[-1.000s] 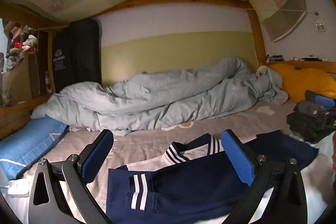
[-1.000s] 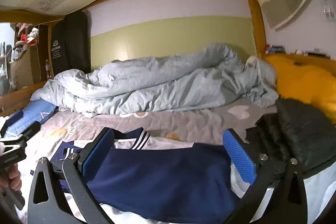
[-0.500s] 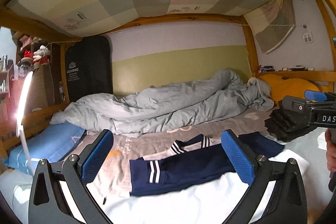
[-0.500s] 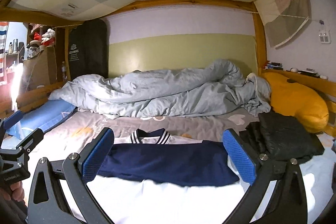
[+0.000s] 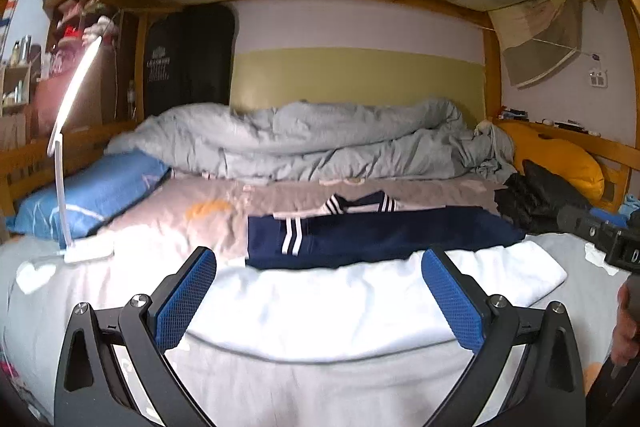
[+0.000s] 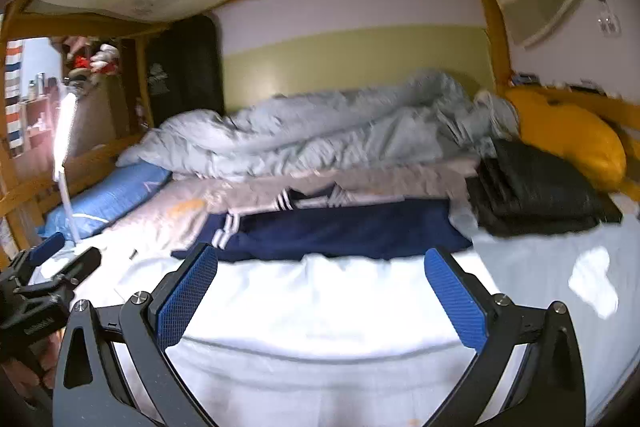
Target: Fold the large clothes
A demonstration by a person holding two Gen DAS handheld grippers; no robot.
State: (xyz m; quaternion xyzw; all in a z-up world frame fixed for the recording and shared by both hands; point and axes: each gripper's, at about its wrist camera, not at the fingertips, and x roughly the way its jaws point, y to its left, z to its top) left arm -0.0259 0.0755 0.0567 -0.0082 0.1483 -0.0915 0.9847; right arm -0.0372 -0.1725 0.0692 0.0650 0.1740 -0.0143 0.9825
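Observation:
A navy garment with white stripes [image 5: 380, 237] lies folded flat across the middle of the bed, on a white sheet [image 5: 320, 303]; it also shows in the right wrist view [image 6: 344, 231]. My left gripper [image 5: 320, 297] is open and empty, held back over the white sheet, well short of the garment. My right gripper [image 6: 322, 293] is open and empty too, also short of the garment. The right gripper body shows at the right edge of the left wrist view [image 5: 608, 243], and the left gripper body shows at the left edge of the right wrist view [image 6: 44, 283].
A crumpled grey duvet [image 5: 320, 143] fills the back of the bed. A blue pillow [image 5: 92, 195] and a lit white lamp [image 5: 70, 131] stand at the left. Folded black clothes [image 6: 536, 195] and a yellow cushion [image 6: 568, 135] lie at the right. Wooden bed rails run along both sides.
Both grippers have pulled back and up from the navy garment, which now lies farther off on the bed. Both stay open.

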